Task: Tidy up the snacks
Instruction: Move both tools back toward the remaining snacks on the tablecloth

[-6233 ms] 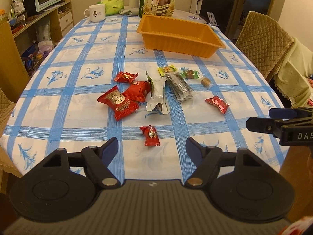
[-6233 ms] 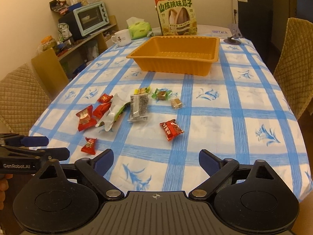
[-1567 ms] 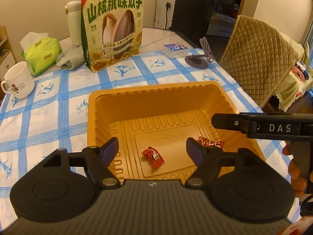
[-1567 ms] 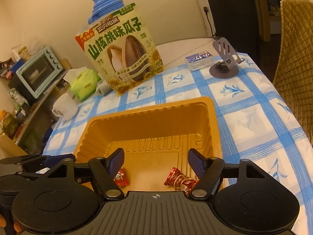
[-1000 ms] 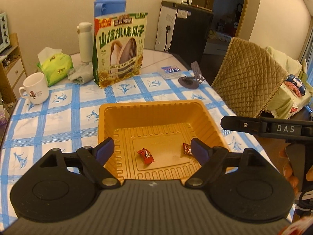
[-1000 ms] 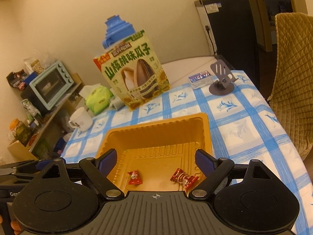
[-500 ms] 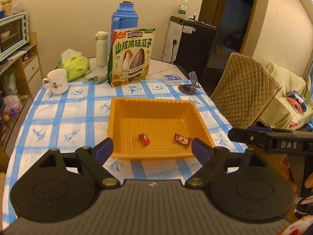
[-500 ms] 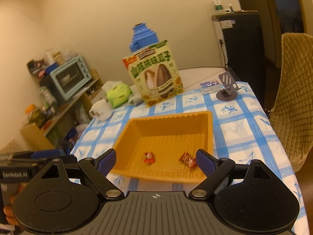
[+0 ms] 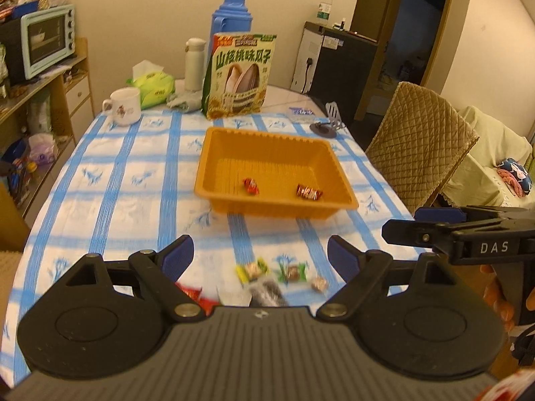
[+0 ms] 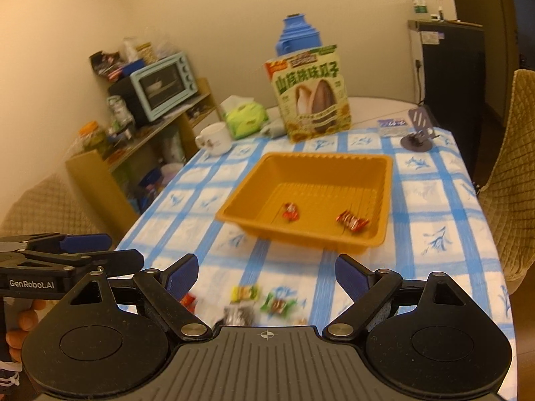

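Observation:
An orange tray (image 9: 214, 167) (image 10: 254, 183) sits mid-table and holds two red-wrapped candies (image 9: 251, 185) (image 9: 308, 192), also seen from the right wrist (image 10: 290, 211) (image 10: 351, 220). Near the table's front lie loose snacks: a yellow candy (image 9: 252, 270) (image 10: 245, 293), a green candy (image 9: 293, 272) (image 10: 278, 304), a small brown one (image 9: 318, 283), a dark packet (image 9: 267, 290) and a red packet (image 9: 191, 292). My left gripper (image 9: 260, 254) hangs open and empty above these snacks. My right gripper (image 10: 266, 271) is likewise open and empty, well short of the tray.
A tall sunflower-seed bag (image 9: 239, 75), blue thermos (image 9: 230, 16), white flask, mug (image 9: 123, 105) and tissue pack (image 9: 153, 87) stand behind the tray. A phone stand (image 10: 418, 130) is at the far right. Quilted chairs (image 9: 418, 140) flank the table; shelves with an oven (image 9: 43, 40) stand left.
Both grippers have drawn back from the tray toward the table's front. The tray now looks smaller and farther, and the loose snacks have come into view below the fingers.

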